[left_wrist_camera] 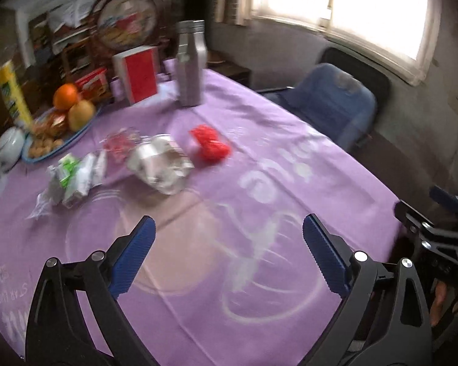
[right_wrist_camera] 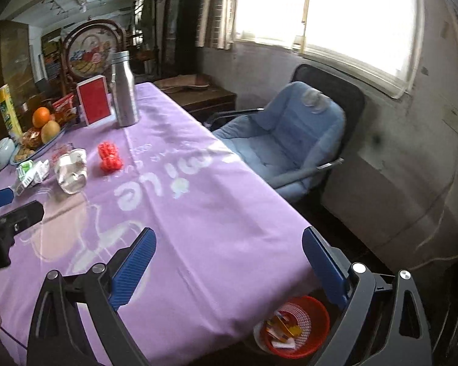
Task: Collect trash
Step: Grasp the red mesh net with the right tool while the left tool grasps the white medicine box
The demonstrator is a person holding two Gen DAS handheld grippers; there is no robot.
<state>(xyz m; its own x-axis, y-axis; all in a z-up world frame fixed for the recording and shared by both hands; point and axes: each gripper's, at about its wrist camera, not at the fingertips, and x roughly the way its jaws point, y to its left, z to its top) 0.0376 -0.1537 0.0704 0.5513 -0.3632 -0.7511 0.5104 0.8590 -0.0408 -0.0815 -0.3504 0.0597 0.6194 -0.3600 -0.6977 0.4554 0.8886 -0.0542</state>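
Both claws spread wide and empty above the purple tablecloth point(left_wrist_camera: 229, 158): left gripper point(left_wrist_camera: 229, 228), right gripper point(right_wrist_camera: 229, 238). Beyond lie a silver wrapper point(left_wrist_camera: 160, 164), a green-white wrapper point(left_wrist_camera: 73, 177) and red crumpled trash point(left_wrist_camera: 210, 143). Red bin point(right_wrist_camera: 314, 335) on floor beside the table.

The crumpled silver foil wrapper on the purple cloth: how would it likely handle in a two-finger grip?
The silver foil wrapper looks thin and creased, so probably light and crushable. Its glossy surface may slip between pads. Pushed, it would likely slide, not roll.
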